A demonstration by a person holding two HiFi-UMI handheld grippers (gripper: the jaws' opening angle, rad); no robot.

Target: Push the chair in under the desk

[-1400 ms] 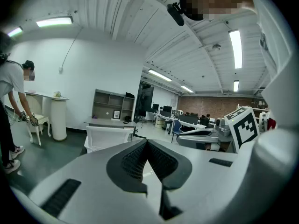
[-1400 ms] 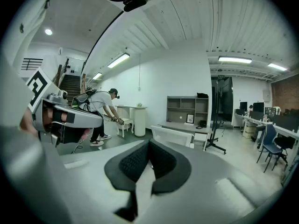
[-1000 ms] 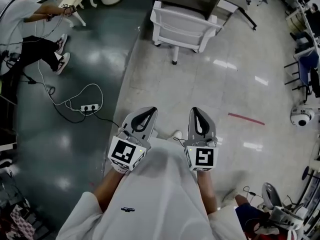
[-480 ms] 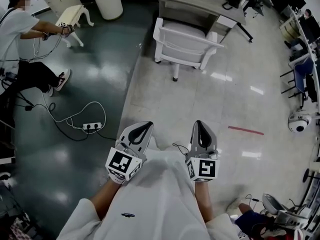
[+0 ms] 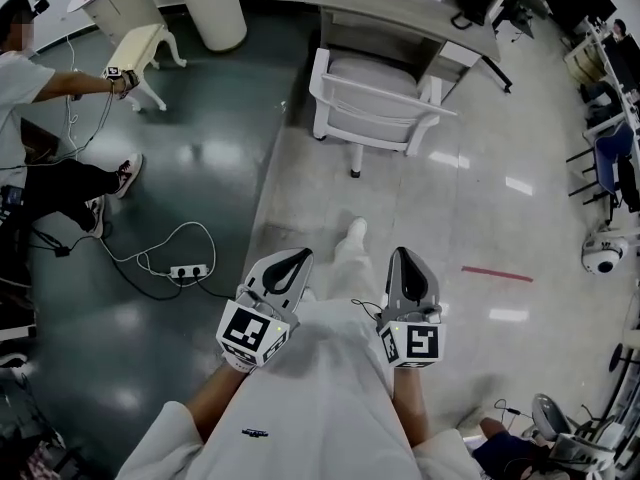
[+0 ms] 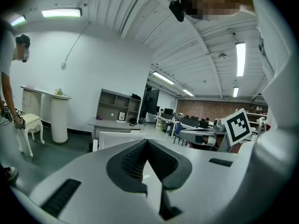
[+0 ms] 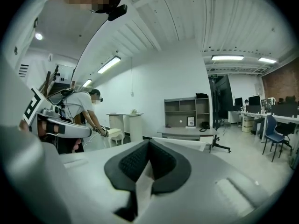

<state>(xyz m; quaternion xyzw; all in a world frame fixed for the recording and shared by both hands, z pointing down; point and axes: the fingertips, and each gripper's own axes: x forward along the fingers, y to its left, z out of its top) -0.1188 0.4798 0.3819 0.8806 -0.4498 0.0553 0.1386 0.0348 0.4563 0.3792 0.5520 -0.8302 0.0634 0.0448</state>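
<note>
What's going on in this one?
A person holds a gripper in each hand. The left gripper and right gripper both have their fingers shut on nothing. They point toward a white chair standing in front of the desk, its back to the person, with open floor between. Neither gripper touches the chair, so the push has not begun. At far left, another person handles a small white seat.

- In the head view, the desk [image 5: 400, 13] is cut off by the top edge; the small things on it cannot be made out.
- The person [image 5: 40, 118] at the left is cut off by that view's left edge.
- All but the top of the chair [image 6: 117, 136] is hidden behind the left gripper [image 6: 147, 141] in its own view, and likewise behind the right gripper [image 7: 149, 141].
</note>
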